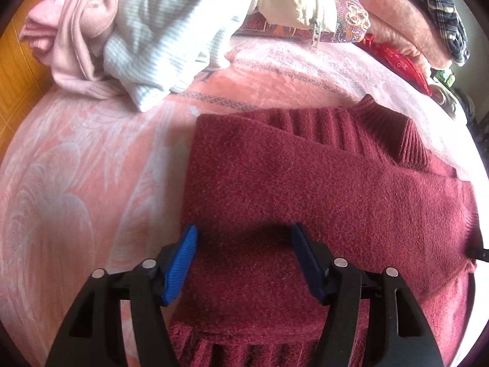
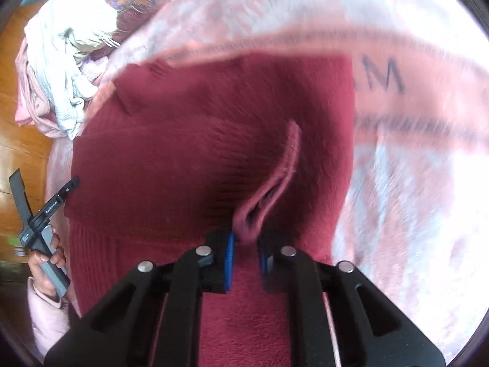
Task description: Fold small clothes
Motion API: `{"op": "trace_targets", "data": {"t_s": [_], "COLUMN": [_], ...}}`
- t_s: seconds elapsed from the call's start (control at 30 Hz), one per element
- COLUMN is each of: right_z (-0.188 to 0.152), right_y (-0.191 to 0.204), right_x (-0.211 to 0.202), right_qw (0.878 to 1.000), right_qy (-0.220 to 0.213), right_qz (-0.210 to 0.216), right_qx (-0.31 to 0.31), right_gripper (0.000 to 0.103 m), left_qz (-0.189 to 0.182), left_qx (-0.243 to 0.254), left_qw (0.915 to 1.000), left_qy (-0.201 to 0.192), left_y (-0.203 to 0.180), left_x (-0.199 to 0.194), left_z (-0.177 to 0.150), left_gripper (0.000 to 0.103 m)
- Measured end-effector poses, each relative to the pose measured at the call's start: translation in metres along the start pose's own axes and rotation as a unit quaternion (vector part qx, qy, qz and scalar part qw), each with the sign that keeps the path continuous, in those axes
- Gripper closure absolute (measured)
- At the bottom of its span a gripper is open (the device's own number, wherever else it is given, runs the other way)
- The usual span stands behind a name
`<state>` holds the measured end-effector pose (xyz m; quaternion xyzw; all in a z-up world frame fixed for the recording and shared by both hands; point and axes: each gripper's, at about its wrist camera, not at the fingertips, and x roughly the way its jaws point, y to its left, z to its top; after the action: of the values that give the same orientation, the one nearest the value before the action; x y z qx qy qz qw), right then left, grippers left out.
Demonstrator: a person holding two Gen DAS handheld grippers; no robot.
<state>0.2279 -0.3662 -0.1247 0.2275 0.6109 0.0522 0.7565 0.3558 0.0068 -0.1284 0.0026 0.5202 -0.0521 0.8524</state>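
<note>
Jaws of the left gripper (image 1: pixel 243 238) stand wide apart, pointing steeply down over the dark red sweater (image 1: pixel 305 189). Nothing is clamped between them; the blue pads (image 1: pixel 180 266) sit on either side of a flat stretch of the knit near its left folded edge, and whether their tips touch the fabric cannot be told.

Jaws of the right gripper (image 2: pixel 247 255) are partly open, with a narrow gap. A raised ridge of the sweater's fabric (image 2: pixel 275 180) runs up from that gap. The base of the ridge lies between the pads, but the view is blurred and no firm pinch can be confirmed.

The sweater lies on the bed, spread over a pink patterned blanket (image 1: pixel 76 168). In the left wrist view a sleeve or side panel is folded across the body, and the ribbed collar (image 1: pixel 394 134) lies toward the upper right. The ribbed hem (image 1: pixel 244 351) is at the bottom edge of that view, below the gripper.

In the right wrist view a hand (image 2: pixel 45 260) at the far left holds the other gripper's handle, with a pale pink sleeve (image 2: pixel 45 315) below it.

A heap of unfolded garments, pale pink (image 1: pixel 70 30) and white ribbed (image 1: pixel 159 36), rests at the far left of the bed, well apart from the sweater. A plaid garment (image 1: pixel 437 6) lies at the upper right.
</note>
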Motion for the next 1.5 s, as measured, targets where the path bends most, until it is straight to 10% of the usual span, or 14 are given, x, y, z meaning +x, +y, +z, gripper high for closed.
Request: {"op": "trace_targets", "data": {"t_s": [0.07,0.17,0.27,0.4,0.73,0.9,1.5], "right_z": [0.005,0.013,0.018,0.017,0.014,0.006,-0.237], "right_y": [-0.009,-0.003,0.000,0.004,-0.007,0.000,-0.017], "right_x": [-0.005,-0.020,-0.015,-0.006,0.006,-0.023,-0.094], "right_qw": [0.998,0.999,1.000,1.000,0.999,0.999,0.996], "right_qy": [-0.002,-0.027,-0.021,-0.014,-0.017,-0.023,0.072], "right_qz": [0.055,0.023,0.003,-0.019,-0.028,-0.034,-0.039], "right_qx": [0.030,0.022,0.018,-0.002,0.021,0.011,-0.031], "right_gripper": [0.050,0.039,0.049,0.095,0.096,0.070,0.052], "left_qz": [0.005,0.007,0.008,0.006,-0.039,-0.043,-0.017], "left_qx": [0.007,0.007,0.007,0.015,0.039,0.035,0.016], "left_qw": [1.0000,0.9999,0.9999,0.9999,0.9985,0.9984,0.9943], "left_qy": [-0.003,-0.006,-0.007,-0.005,0.003,0.011,0.104], "left_y": [-0.004,-0.007,-0.008,-0.011,-0.019,-0.017,0.083], "left_x": [-0.001,-0.001,0.000,-0.002,0.010,-0.006,-0.141], "left_z": [-0.001,-0.002,-0.003,-0.004,-0.005,-0.008,-0.208], "left_gripper": [0.038,0.037,0.036,0.035,0.027,0.029,0.019]}}
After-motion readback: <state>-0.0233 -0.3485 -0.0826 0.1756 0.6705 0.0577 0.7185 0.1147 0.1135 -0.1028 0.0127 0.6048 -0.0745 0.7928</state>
